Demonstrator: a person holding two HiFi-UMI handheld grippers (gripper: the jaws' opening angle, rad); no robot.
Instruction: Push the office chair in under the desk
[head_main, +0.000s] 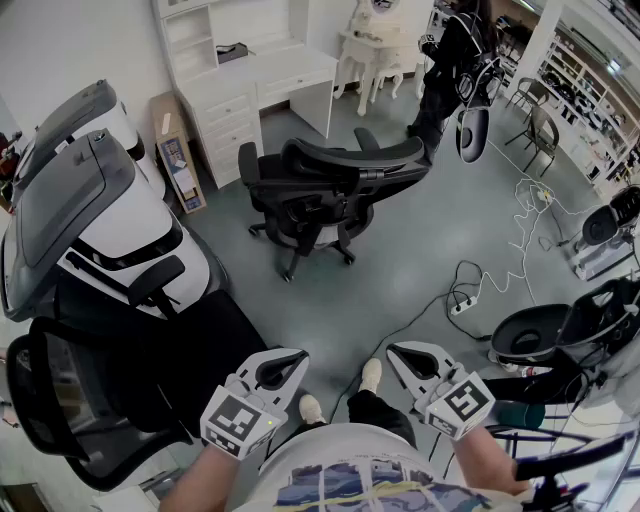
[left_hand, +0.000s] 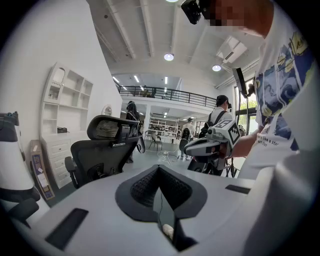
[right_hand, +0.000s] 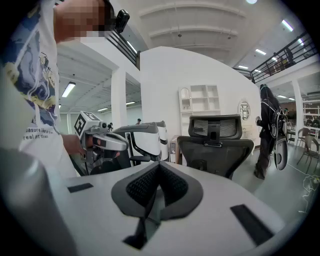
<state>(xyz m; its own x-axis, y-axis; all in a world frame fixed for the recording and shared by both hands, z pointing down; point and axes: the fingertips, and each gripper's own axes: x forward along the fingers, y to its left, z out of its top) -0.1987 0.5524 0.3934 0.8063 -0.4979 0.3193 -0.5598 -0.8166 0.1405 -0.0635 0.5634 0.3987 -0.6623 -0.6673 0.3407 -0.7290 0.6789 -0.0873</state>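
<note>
black mesh and plastic are making up the office chair (head_main: 330, 190), which is standing out on the grey floor (head_main: 420, 240) in front of the white desk (head_main: 270, 78), well apart from it and not yet under it. its backrest is facing away from the desk and toward us, which is giving us a broad surface to push on. we are holding the left gripper (head_main: 288, 360) and the right gripper (head_main: 402, 352) low by our body, on the far side of the chair from the desk. both are tilting slightly downward and carrying nothing: each pair of jaws is pressing together with no gap. we are judging that closed jaws are suiting a push, since blunt tips can lean on the backrest without snagging the mesh. a cardboard box (head_main: 180, 150) is leaning just beside the desk's drawer end, and a person in black (head_main: 445, 70) is standing off the desk's other end, so we are thinking the chair needs steering straight into the opening. we are needing to walk up to the chair first.
</note>
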